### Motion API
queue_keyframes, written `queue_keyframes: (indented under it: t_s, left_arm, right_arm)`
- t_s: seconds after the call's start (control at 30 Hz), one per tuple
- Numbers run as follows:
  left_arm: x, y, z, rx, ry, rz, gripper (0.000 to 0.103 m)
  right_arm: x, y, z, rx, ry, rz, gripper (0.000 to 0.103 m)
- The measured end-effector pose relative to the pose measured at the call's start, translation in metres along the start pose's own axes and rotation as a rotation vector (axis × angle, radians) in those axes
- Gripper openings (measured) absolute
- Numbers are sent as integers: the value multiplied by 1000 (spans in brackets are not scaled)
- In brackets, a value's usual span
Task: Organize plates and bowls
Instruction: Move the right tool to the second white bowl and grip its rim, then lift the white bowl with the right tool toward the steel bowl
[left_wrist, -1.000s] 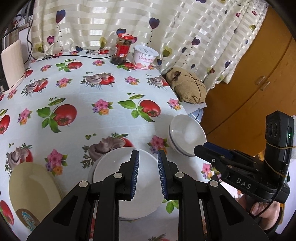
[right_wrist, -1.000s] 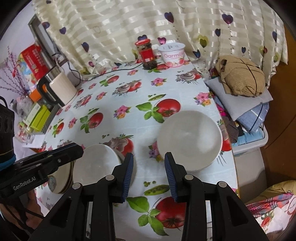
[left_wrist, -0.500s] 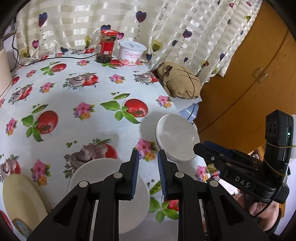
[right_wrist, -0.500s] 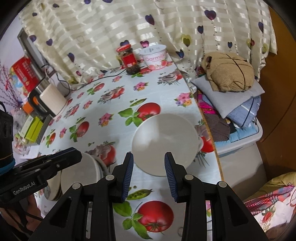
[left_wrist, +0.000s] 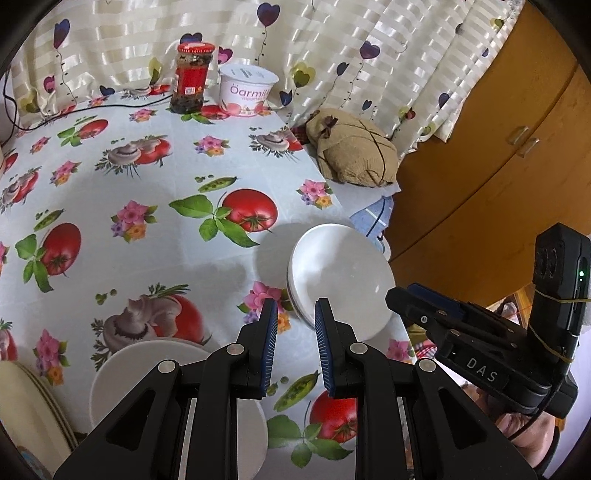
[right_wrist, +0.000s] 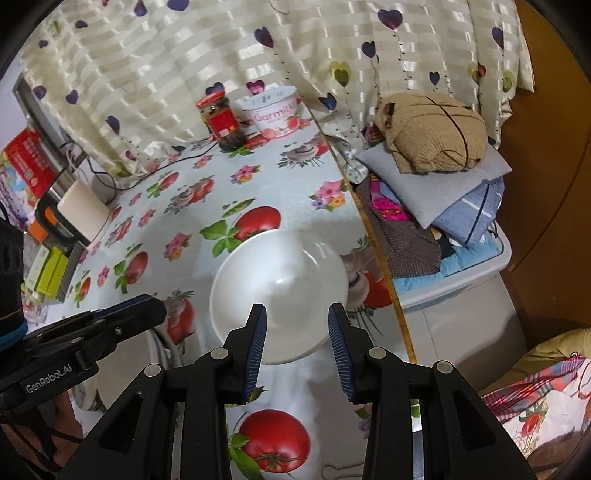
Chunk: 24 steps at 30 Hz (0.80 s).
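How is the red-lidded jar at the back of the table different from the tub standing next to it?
The jar is tall, narrow clear glass with dark contents and a red lid; the tub is squat, wide, opaque white, flaring upward, with pink lettering. Both stand upright by the curtain.

The left wrist camera sat behind its own black two-finger gripper (left_wrist: 291, 317), looking steeply down and forward over the vegetable-print oilcloth table (left_wrist: 155, 229) from close above its near edge. The right wrist camera looked the same way along its gripper (right_wrist: 297, 325), placed further right. Both views shared the stacked white ceramic bowls (left_wrist: 343, 280) (right_wrist: 280, 291), the red-lidded glass jar (left_wrist: 191, 79) (right_wrist: 221, 118), the white yoghurt tub (left_wrist: 249, 90) (right_wrist: 275, 114) and the heart-patterned curtain (left_wrist: 332, 44) (right_wrist: 184, 55). Each also caught the other gripper at its edge.
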<state>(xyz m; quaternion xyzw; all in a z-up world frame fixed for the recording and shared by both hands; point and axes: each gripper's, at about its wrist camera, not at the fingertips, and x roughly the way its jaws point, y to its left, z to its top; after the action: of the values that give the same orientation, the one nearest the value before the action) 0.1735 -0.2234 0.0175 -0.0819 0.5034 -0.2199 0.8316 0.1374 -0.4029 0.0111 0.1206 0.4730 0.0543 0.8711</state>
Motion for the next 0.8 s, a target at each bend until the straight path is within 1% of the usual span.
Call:
queue_keyframes:
  t_s: [0.27, 0.5, 0.8]
  left_arm:
    - [21, -1, 1, -3, 35, 8, 22]
    - [31, 0, 1, -4, 52, 8, 22]
    - [38, 0, 2, -5, 65, 5, 22]
  right_arm:
    - [11, -10, -1, 19, 20, -6, 34]
    - [22, -14, -2, 26, 43, -6, 34]
    - [32, -17, -3, 28, 61, -13, 27]
